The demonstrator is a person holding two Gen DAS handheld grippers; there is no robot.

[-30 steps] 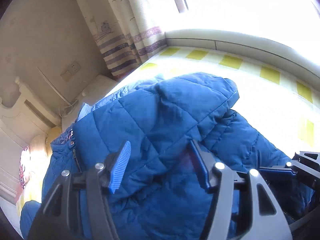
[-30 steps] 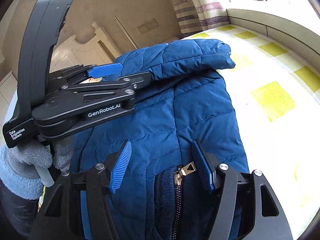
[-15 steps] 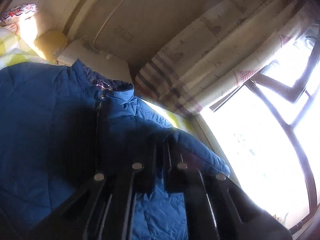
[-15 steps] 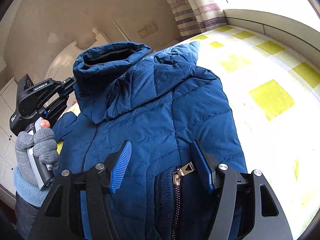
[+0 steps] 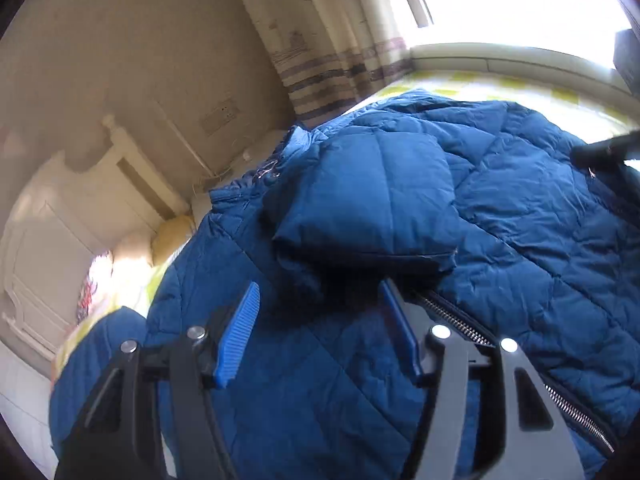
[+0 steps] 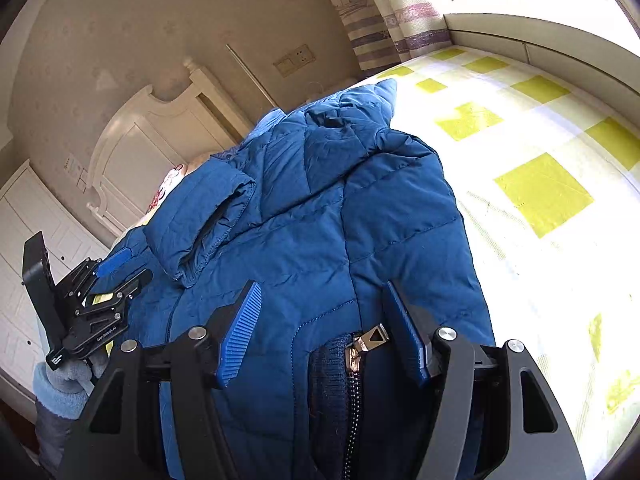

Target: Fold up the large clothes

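Observation:
A large blue quilted puffer jacket [image 6: 328,216] lies on the bed, front up, its zipper [image 5: 460,320] running toward me. A sleeve [image 5: 372,208] lies folded across its chest; its cuff [image 6: 208,224] shows in the right wrist view. My left gripper [image 5: 320,332] is open and empty, just above the jacket below the sleeve cuff; it also shows in the right wrist view [image 6: 100,280] at the left. My right gripper [image 6: 324,332] is open, its blue pads [image 6: 240,328] on either side of the hem and the zipper pull [image 6: 368,340].
The bed has a white sheet with yellow-green squares [image 6: 540,192] to the right of the jacket. A white headboard [image 6: 152,140], a pillow [image 5: 172,232], striped curtains [image 5: 332,60] and a bright window ledge [image 6: 540,36] stand beyond. White cabinets [image 6: 24,240] are at the left.
The left gripper, shut half a second ago while lifting the sleeve, has opened and drawn back. The sleeve now lies folded on the jacket's chest. The right gripper has not moved.

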